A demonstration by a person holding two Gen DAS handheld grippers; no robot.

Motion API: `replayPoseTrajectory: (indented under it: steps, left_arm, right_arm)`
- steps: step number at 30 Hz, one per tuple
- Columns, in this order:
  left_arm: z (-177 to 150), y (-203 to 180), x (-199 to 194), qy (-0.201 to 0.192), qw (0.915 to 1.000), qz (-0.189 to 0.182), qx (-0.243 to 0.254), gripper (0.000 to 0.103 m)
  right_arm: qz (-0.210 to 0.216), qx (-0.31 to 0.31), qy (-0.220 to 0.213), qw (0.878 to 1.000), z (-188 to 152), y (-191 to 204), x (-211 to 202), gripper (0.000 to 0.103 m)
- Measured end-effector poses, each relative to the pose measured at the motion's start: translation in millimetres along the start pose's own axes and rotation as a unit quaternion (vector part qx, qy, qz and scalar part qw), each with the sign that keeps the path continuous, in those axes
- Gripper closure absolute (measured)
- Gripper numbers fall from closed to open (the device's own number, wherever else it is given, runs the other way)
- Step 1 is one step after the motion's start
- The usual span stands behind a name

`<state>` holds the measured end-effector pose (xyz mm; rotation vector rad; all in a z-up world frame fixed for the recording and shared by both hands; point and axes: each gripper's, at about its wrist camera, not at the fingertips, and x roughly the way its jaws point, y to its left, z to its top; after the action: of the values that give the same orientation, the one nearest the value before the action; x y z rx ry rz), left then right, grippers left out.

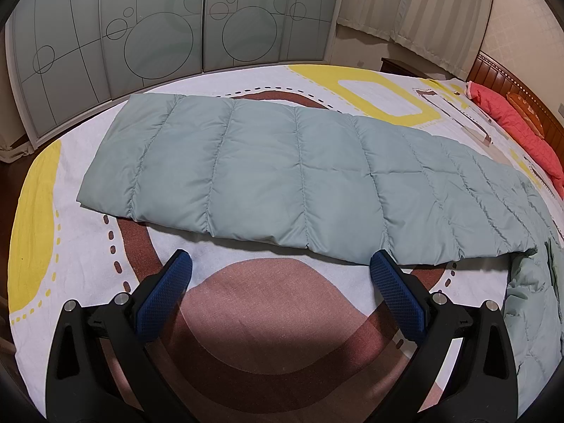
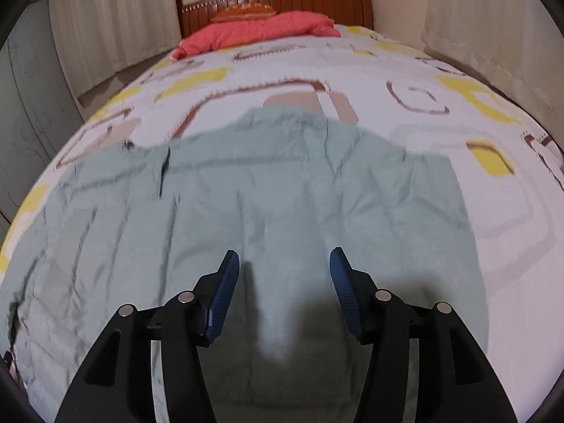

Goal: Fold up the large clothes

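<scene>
Quilting ran in stitched channels across the pale green padded garment (image 1: 282, 176), which lay as a long puffy band across the bed (image 1: 88, 239), its near edge rounded and doubled over as if one fold had already been laid. At the far left of the left wrist view, frosted wardrobe doors (image 1: 141, 28) with circle outlines stood behind the bed. Below the garment's near edge, the left gripper (image 1: 281, 268) hung over the bedsheet with its jaws wide and nothing between them; its blue pads (image 1: 394, 292) were ribbed, probably to bite on slippery fabric. The right-hand pad's tip sat just beside the garment's edge, though contact could not be told. That placement looked like a wait for the next corner pinch. Further right, the garment's end dropped into a looser, crumpled mass, and a coral quilted pillow (image 1: 521, 130) lay against the wooden headboard (image 1: 511, 84).

In the right wrist view the same green garment (image 2: 282, 183) filled the foreground, smoother there and creased, with a dark slit like a pocket or zip at the left. The right gripper (image 2: 284, 260) hovered over it, jaws moderately apart and empty, seemingly lining up on a raised ridge of cloth. The picture was blurred, so finer detail was lost.
</scene>
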<state>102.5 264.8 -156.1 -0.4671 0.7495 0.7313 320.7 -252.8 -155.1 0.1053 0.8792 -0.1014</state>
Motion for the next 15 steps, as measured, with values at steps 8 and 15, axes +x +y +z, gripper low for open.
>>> replayPoseTrajectory:
  steps: [8,15]
  left_arm:
    - [0,-1,0,0.0,1.0,0.0,0.0,0.002]
    - [0,-1,-1,0.003,1.0,-0.001,0.0,0.002]
  right_arm:
    - [-0.008,-0.004,0.002,1.0,-18,2,13,0.047]
    - [-0.005,0.001,-0.005,1.0,-22,2,13,0.043]
